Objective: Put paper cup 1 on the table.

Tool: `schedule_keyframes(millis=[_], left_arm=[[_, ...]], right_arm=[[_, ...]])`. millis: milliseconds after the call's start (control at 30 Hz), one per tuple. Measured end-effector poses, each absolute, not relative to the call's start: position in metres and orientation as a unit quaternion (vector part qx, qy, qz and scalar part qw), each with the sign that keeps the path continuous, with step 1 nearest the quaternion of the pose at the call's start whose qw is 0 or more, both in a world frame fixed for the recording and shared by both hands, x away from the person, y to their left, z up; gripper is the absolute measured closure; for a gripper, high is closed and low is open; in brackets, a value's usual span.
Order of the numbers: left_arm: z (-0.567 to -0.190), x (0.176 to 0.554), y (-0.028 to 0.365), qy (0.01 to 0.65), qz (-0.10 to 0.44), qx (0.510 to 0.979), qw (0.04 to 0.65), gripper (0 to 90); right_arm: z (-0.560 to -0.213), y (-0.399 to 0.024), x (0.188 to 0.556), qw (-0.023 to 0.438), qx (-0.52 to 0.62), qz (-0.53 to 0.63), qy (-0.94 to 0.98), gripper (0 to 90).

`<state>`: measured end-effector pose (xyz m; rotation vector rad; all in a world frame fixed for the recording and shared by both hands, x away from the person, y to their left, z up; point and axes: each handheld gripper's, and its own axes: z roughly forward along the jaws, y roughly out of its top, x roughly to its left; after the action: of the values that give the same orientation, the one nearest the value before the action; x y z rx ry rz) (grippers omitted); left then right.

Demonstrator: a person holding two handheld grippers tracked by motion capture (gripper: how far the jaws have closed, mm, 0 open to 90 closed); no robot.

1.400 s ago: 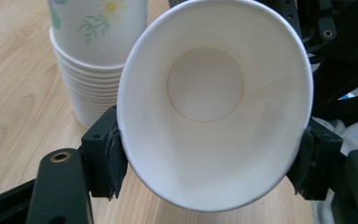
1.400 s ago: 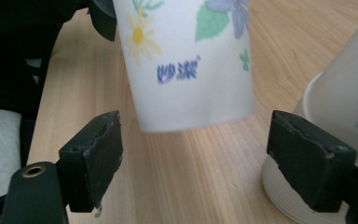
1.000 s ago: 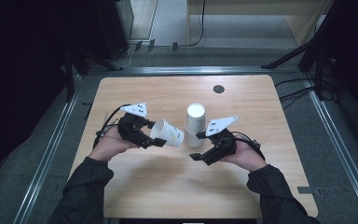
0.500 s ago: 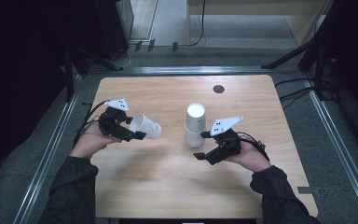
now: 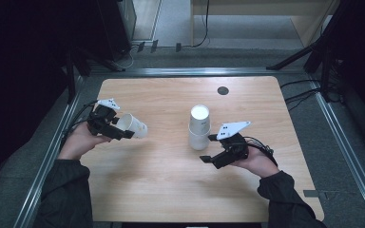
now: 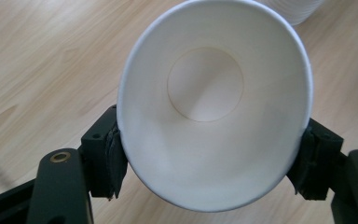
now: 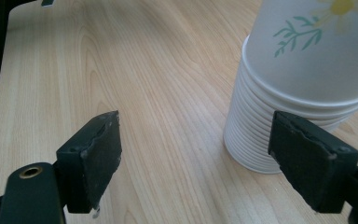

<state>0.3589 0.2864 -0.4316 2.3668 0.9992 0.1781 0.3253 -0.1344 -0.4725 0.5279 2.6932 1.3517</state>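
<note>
My left gripper (image 5: 122, 128) is shut on a white paper cup (image 5: 135, 126), which lies on its side above the left part of the wooden table (image 5: 161, 180). In the left gripper view the cup's (image 6: 214, 107) open mouth faces the camera, and both pads (image 6: 113, 154) press on its rim. A stack of upside-down paper cups (image 5: 199, 127) stands at the table's middle. My right gripper (image 5: 210, 149) is open just right of the stack's base. The right gripper view has the flower-printed stack (image 7: 303, 93) ahead of the right jaw, with bare wood between the jaws of this gripper (image 7: 203, 161).
A small dark round disc (image 5: 223, 90) sits near the table's far edge. A metal frame (image 5: 335, 137) runs around the table, with cables (image 5: 299, 90) on the floor at the right. Bare wood lies between the two hands and along the near side.
My left gripper has carried the single cup to the left, away from the stack. The right gripper and the stack have stayed where they were.
</note>
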Motion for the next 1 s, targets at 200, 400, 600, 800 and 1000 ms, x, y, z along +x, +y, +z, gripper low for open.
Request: schedule_keyframes(millis=[200, 400, 600, 800, 1000], left_arm=[[-0.436, 0.366, 0.295, 0.398, 0.074, 0.884, 0.233, 26.3], [-0.444, 0.372, 0.296, 0.404, 0.069, 0.888, 0.208, 26.1], [-0.45, 0.377, 0.293, 0.408, 0.067, 0.89, 0.191, 25.9], [-0.455, 0.381, 0.29, 0.413, 0.066, 0.891, 0.178, 25.3], [-0.461, 0.383, 0.284, 0.411, 0.07, 0.896, 0.156, 25.3]], right_arm=[[-0.473, -0.134, 0.327, 0.038, 0.175, 0.443, 0.879, 17.5], [-0.474, -0.134, 0.326, 0.037, 0.177, 0.44, 0.88, 17.5], [-0.475, -0.136, 0.327, 0.039, 0.181, 0.441, 0.878, 17.3], [-0.476, -0.137, 0.326, 0.041, 0.182, 0.439, 0.879, 17.1], [-0.477, -0.136, 0.326, 0.04, 0.183, 0.435, 0.881, 17.0]])
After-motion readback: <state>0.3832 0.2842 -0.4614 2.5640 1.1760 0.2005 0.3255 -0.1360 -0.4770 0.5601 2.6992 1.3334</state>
